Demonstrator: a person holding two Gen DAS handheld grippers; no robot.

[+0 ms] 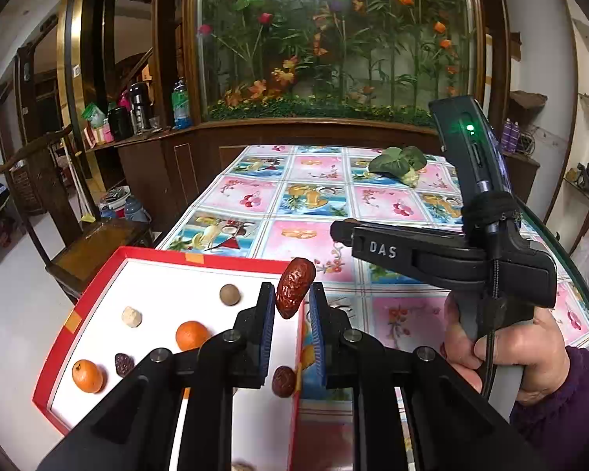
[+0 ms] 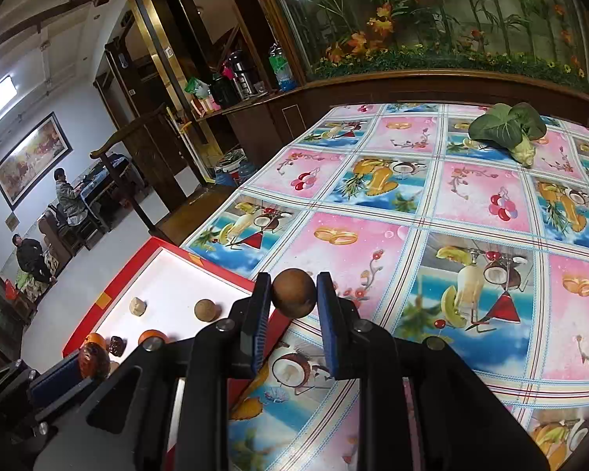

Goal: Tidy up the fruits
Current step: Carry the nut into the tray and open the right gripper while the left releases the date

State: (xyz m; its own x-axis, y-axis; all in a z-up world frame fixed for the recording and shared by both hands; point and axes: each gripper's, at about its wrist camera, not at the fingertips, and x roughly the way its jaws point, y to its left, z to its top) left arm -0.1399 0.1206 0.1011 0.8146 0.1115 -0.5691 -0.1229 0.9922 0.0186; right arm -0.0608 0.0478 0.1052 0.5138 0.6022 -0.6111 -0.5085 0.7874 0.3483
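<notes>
Holding a wrinkled red date (image 1: 293, 287) between its blue pads, our left claw (image 1: 292, 298) hangs over the right rim of the red box (image 1: 98, 286), clamped on the fruit. Our right claw (image 2: 293, 294) is closed on a round brown fruit (image 2: 293, 293) above the worktop (image 2: 471, 196), just beside the box's corner. Inside the box we see two oranges (image 1: 191, 335), a second date (image 1: 283, 380), a small dark fruit (image 1: 124, 364), another round brown fruit and a pale lump (image 1: 131, 317). Leafy greens (image 2: 508, 127) lie at the worktop's far end.
</notes>
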